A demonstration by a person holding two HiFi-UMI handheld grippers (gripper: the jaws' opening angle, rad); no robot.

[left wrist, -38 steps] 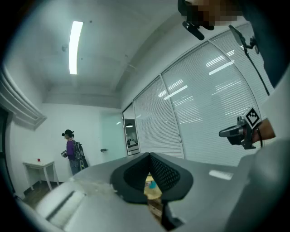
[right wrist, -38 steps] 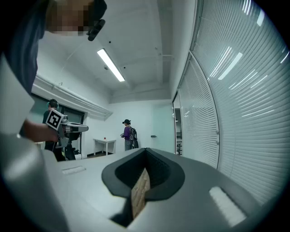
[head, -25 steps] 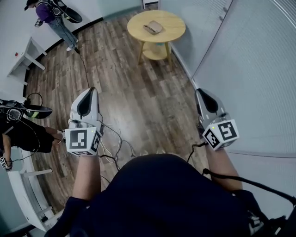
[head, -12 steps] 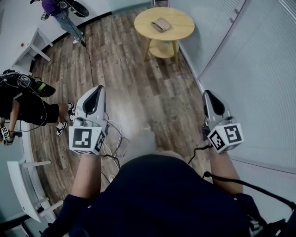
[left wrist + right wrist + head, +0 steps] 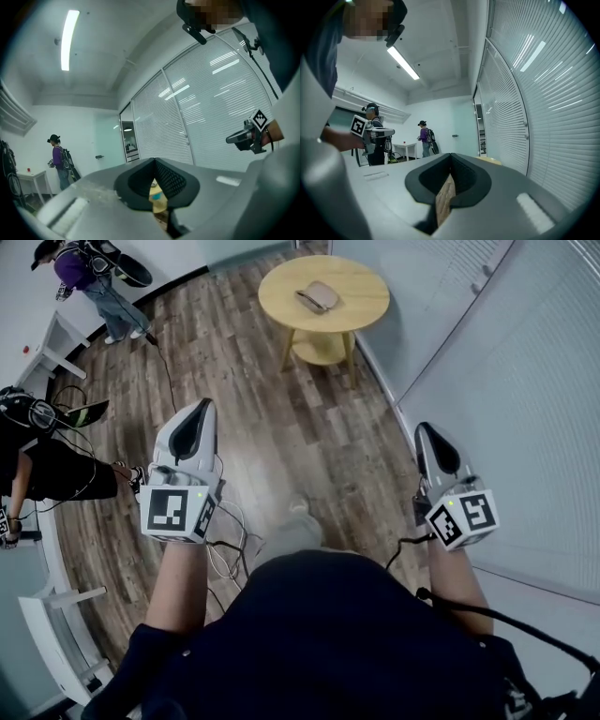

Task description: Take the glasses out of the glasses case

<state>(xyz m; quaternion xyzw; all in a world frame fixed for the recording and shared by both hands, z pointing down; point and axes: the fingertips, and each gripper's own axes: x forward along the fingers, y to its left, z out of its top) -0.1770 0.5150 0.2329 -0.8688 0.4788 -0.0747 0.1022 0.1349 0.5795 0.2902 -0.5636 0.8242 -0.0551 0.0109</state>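
On top of the round bench (image 5: 361,304), near its middle, lies one glasses case (image 5: 317,296). It is the only case, and no glasses can be seen outside it. Nothing touches the case.

Two claws are held up well apart from the bench, both pointing toward it over the wood floor (image 5: 272,427). The left claw (image 5: 203,409) is on the bench's left side and the right claw (image 5: 425,429) is on its right side, next to the wall of blinds (image 5: 525,399). Each claw has one cube with square marks on it.

The left claw is pressed together at its tips and pinches nothing. The right claw is pressed together too, with nothing in it.

Two other people stand far left of the bench. One wears purple (image 5: 89,282) and one wears black (image 5: 42,470). One white desk (image 5: 56,343) stands between them.

Only the head view shows the case. The left claw's own view shows just a small yellow bit of the bench through the slit under its tips, plus the person in purple and the right claw off to the side. The right claw's view shows only an edge of the bench. It shows wood floor through its slit, both other people, and the left claw.
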